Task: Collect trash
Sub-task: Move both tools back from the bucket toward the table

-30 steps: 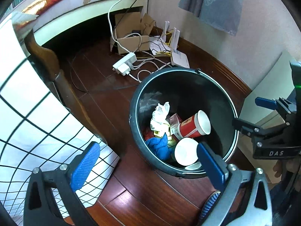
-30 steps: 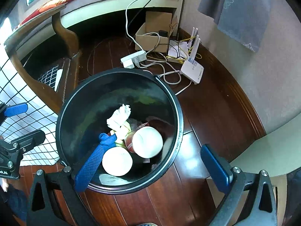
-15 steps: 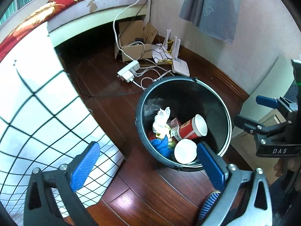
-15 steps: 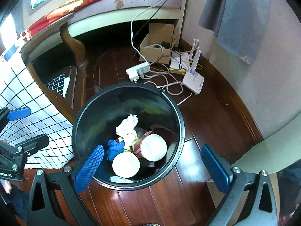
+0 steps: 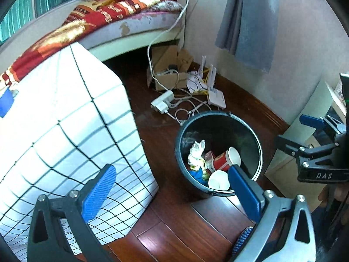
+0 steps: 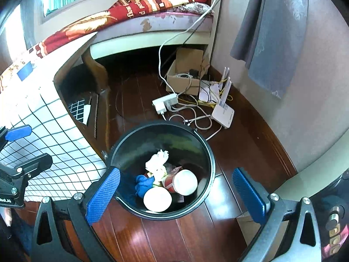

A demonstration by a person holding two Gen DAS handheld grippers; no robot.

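Both pairs of jaws stand wide apart and hold nothing: the left gripper (image 5: 170, 193) hangs above the floor beside the bin, and the right gripper (image 6: 176, 193) hangs over the bin's near rim; the trash lies inside the black bin (image 6: 205, 146), which stands on the dark wooden floor (image 6: 174, 235); a crumpled white tissue (image 6: 157, 160), a red paper cup (image 6: 182, 182) on its side, a white cup (image 6: 157, 199) with its mouth up and a blue cloth (image 6: 144, 182) lie heaped together, and what sits beneath them is hidden; the right gripper's blue pads cover part of the near rim, and in the left view a pad hides part of the white cup (image 5: 218, 180); close to the bin's left hangs a white checked cloth (image 5: 65, 131) over a wooden-framed bench (image 6: 87, 118), whose top I cannot make out; beyond the bin, cables, a power strip (image 6: 164, 102), a white router (image 6: 223, 112) and an open cardboard box (image 6: 185, 74) crowd the floor by the wall; bare floor lies open nearest the cameras; a bed (image 6: 152, 15) closes the far side.
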